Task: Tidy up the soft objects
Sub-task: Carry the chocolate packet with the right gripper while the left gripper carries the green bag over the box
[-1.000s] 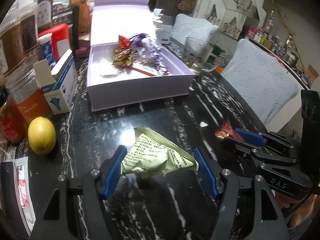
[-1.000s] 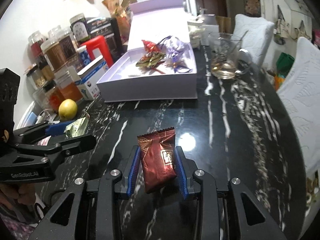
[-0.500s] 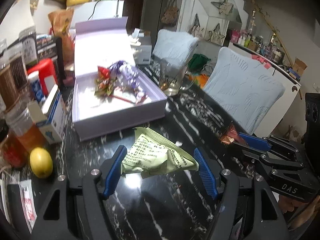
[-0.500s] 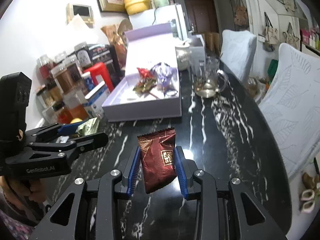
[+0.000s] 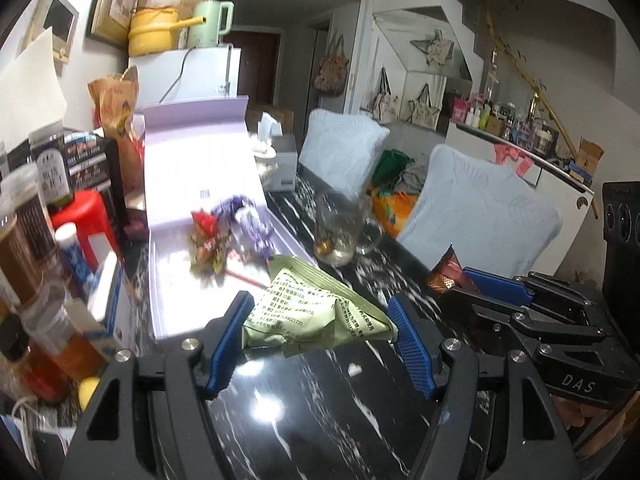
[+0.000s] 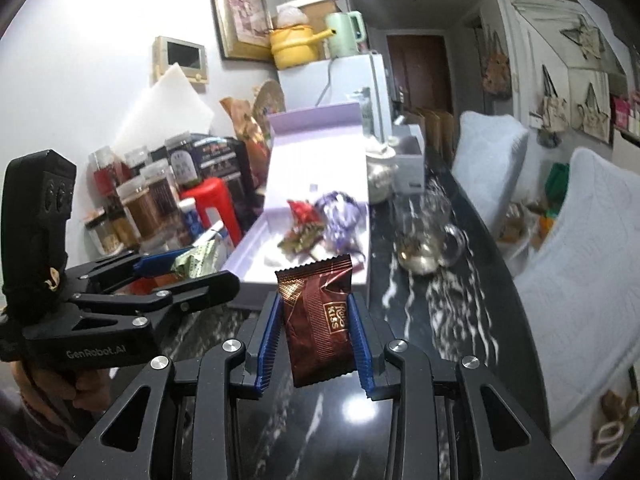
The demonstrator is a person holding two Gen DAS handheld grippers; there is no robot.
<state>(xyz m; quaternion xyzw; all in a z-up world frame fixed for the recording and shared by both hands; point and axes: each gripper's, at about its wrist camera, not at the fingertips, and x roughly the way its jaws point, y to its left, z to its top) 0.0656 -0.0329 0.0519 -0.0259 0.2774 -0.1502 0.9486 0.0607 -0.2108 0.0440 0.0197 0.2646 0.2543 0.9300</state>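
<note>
Between the blue pads of the left gripper (image 5: 322,338) sits a pale green snack packet (image 5: 312,312), pinched at both ends and held clear of the black marble table (image 5: 320,420). The right gripper (image 6: 316,340) likewise clamps a brown chocolate wrapper (image 6: 320,320), upright between its pads and off the tabletop. Each claw is pressed onto its own soft packet, and the two claws ride side by side, near but apart.

Ahead of both claws, a little to the left, lies the open lilac box (image 5: 168,312), lid propped up behind it, with a loose heap of red and purple wrapped sweets (image 5: 228,236) already in its tray. Just right of the box stands a glass mug (image 5: 340,228); jars and cartons crowd its left side.

Judging by this, the carrying step is in hand, with both packets lifted and not yet delivered. The next move likely calls for bringing each claw forward over the near wall of the tray, lowering, and spreading the pads so the packets drop beside the sweets without clipping the mug.
</note>
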